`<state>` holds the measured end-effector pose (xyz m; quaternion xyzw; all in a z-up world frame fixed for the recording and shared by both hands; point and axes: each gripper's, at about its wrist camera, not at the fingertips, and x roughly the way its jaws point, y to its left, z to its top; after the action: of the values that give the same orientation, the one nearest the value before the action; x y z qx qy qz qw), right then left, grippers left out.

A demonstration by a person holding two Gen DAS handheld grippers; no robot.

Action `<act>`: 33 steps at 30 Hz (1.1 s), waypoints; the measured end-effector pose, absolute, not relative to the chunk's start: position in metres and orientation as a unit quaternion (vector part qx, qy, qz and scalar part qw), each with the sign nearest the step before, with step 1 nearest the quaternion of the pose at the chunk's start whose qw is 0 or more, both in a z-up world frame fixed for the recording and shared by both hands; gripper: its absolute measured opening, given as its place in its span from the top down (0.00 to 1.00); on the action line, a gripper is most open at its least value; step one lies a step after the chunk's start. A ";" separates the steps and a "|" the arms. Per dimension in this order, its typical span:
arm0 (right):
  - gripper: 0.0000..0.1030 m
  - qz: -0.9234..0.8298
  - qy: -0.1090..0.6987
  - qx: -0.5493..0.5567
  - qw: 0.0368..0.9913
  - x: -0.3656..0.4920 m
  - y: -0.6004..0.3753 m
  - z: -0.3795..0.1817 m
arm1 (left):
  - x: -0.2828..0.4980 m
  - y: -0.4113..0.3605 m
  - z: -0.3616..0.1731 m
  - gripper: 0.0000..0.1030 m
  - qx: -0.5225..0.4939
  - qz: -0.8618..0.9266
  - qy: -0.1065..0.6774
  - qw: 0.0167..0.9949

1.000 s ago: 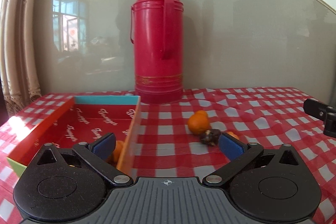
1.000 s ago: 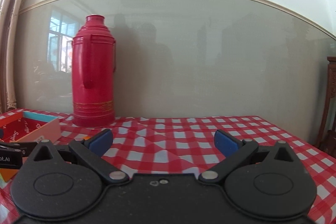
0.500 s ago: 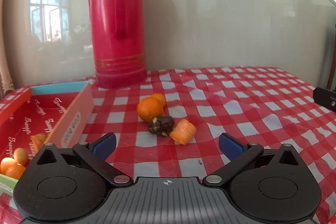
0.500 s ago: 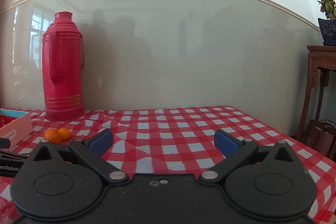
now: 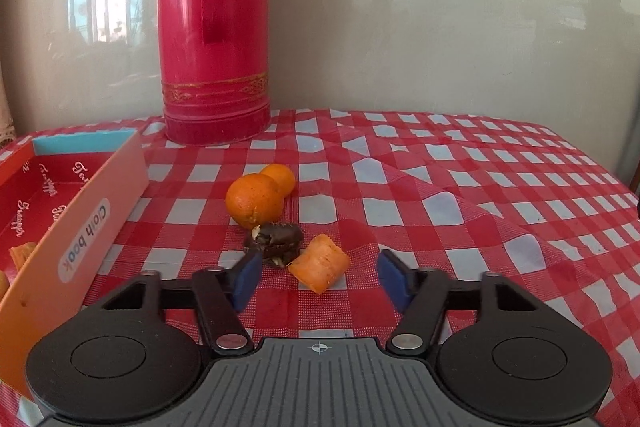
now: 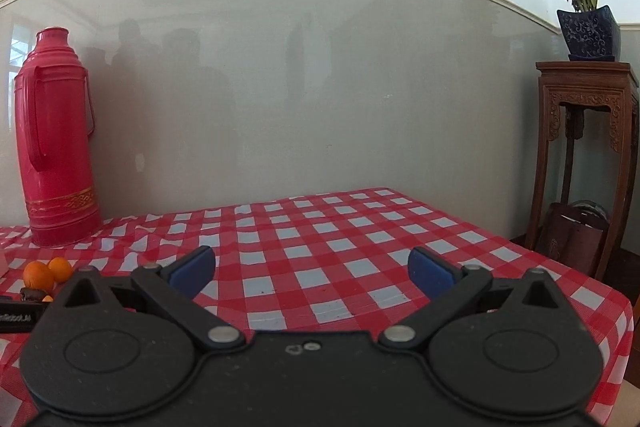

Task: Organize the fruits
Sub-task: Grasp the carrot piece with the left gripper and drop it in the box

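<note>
In the left wrist view my left gripper (image 5: 318, 281) is open and empty, low over the tablecloth. An orange peeled piece (image 5: 319, 263) lies just ahead between its fingers. A dark brown fruit (image 5: 274, 238) sits by the left fingertip (image 5: 247, 277). Two oranges (image 5: 254, 201) sit behind it. The red box (image 5: 72, 211) at the left holds orange pieces. My right gripper (image 6: 312, 271) is open and empty over bare cloth; the oranges (image 6: 39, 274) show at its far left.
A tall red thermos (image 5: 214, 27) stands at the back against the wall. The red-checked tablecloth (image 5: 460, 195) is wrinkled to the right. In the right wrist view a wooden stand (image 6: 584, 163) with a potted plant (image 6: 585, 23) stands beyond the table's right edge.
My left gripper has moved right and forward from the box to the loose fruits, which now lie between its fingers. My right gripper has swung to the right.
</note>
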<state>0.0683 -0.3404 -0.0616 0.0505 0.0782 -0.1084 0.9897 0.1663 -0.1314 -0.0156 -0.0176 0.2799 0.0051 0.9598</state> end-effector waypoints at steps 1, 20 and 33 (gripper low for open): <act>0.06 -0.107 0.078 0.049 0.990 0.069 -0.341 -0.061 | 0.169 -0.132 -0.017 0.48 -0.020 0.008 0.286 0.958; 0.06 -0.122 0.115 0.070 0.983 0.088 -0.349 -0.066 | 0.180 -0.138 -0.023 0.63 -0.031 -0.010 0.296 0.954; 0.06 -0.109 0.119 0.078 0.984 0.091 -0.332 -0.061 | 0.148 -0.107 0.015 0.63 -0.005 0.003 0.238 0.971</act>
<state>0.0906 -0.3319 -0.0614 0.0781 0.1187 -0.1094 0.9838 0.1477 -0.1070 0.0153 -0.0054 0.2377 0.0031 0.9713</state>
